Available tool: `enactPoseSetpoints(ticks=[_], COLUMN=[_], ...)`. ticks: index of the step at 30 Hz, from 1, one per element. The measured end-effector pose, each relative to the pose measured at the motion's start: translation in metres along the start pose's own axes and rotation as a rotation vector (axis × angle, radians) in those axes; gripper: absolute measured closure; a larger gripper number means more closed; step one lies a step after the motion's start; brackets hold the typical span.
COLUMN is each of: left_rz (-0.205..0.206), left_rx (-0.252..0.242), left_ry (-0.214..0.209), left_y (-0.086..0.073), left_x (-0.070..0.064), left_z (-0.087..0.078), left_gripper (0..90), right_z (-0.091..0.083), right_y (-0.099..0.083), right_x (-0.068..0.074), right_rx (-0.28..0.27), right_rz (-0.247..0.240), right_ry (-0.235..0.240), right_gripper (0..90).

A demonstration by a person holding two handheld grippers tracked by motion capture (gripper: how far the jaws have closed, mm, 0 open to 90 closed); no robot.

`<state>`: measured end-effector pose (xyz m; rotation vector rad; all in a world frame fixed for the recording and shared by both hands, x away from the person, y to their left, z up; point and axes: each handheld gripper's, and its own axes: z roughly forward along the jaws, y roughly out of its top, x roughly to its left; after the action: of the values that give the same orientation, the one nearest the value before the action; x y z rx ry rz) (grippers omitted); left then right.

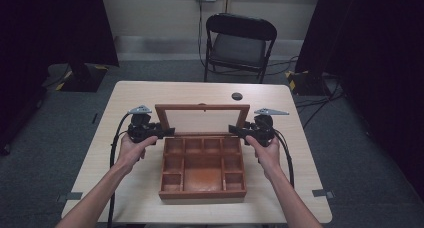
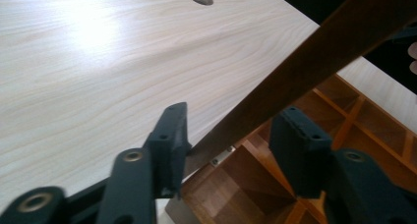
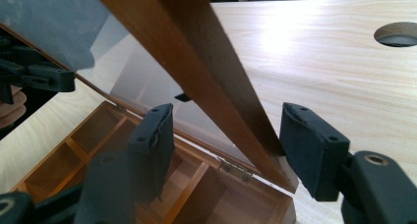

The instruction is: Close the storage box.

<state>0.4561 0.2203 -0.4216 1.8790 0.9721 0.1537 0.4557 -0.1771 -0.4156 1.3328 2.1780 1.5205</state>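
Observation:
A brown wooden box (image 1: 202, 192) with several bare compartments sits mid-table, its glass-paned lid (image 1: 202, 107) standing up at the back. My left gripper (image 1: 167, 132) is at the lid's left side rail (image 2: 305, 67), and its jaws are open with the rail between them. My right gripper (image 1: 234, 130) is at the right side rail (image 3: 196, 52), open the same way around it. In the left gripper view (image 2: 231, 145) the rail lies close to one jaw. In the right gripper view (image 3: 231, 150) gaps show on both sides. A small hinge (image 3: 236, 170) joins lid and box.
The light wooden table (image 1: 145, 93) has a round cable hole (image 1: 236, 96) behind the lid. A black folding chair (image 1: 240, 43) stands beyond the far edge. Dark curtains flank the room, and cables run across the grey floor.

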Motion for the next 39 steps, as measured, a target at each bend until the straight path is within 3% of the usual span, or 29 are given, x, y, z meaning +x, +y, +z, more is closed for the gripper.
enactPoseSetpoints(ticks=[1, 2, 4, 8, 11, 14, 18, 22, 28, 32, 34, 35, 39], left_rz=[0.003, 0.017, 0.048, 0.033, 0.034, 0.024, 0.067, 0.080, 0.067, 0.064, 0.066, 0.066, 0.062], left_rx=[-0.001, 0.006, 0.024, 0.023, 0.030, -0.002, -0.028, -0.029, -0.040, -0.037, -0.029, -0.025, -0.024], left_ry=[-0.002, 0.000, 0.037, 0.034, 0.027, 0.018, 0.023, 0.018, 0.006, -0.002, -0.008, -0.011, -0.017], left_y=[0.000, 0.001, 0.002, 0.002, 0.001, 0.002, 0.003, 0.002, 0.001, 0.000, 0.000, 0.000, 0.001], left_x=[-0.001, -0.004, -0.012, -0.014, -0.013, -0.016, -0.023, -0.027, -0.028, -0.029, -0.029, -0.029, -0.031], left_z=[0.000, 0.002, 0.004, 0.003, 0.000, -0.009, -0.019, -0.021, -0.019, -0.018, -0.018, -0.018, -0.016], left_gripper=[44.8, 37.4, 32.8, 26.9, 27.0, 27.2, 32.8, 34.8, 35.2, 34.7, 33.6, 33.2, 32.3], right_z=[0.000, 0.000, 0.000, -0.001, -0.002, -0.004, -0.009, -0.011, -0.015, -0.016, -0.017, -0.018, -0.025], right_y=[0.000, 0.000, 0.000, 0.000, 0.000, 0.000, -0.001, -0.003, -0.007, -0.008, -0.009, -0.010, -0.013], right_x=[0.000, 0.000, 0.000, 0.001, 0.002, 0.004, 0.007, 0.011, 0.017, 0.018, 0.017, 0.015, 0.012], right_rx=[0.000, -0.001, -0.006, -0.002, 0.005, 0.014, 0.041, 0.050, 0.071, 0.073, 0.085, 0.090, 0.092], right_rz=[0.000, 0.003, 0.012, 0.015, 0.010, 0.002, -0.022, -0.045, -0.091, -0.095, -0.060, -0.044, -0.057], right_ry=[0.000, 0.000, 0.000, 0.001, 0.000, -0.003, -0.003, -0.015, -0.024, -0.026, -0.019, -0.010, -0.033], right_gripper=[38.3, 38.2, 37.9, 36.8, 36.5, 35.7, 34.0, 33.8, 33.0, 31.8, 22.6, 23.0, 23.3])
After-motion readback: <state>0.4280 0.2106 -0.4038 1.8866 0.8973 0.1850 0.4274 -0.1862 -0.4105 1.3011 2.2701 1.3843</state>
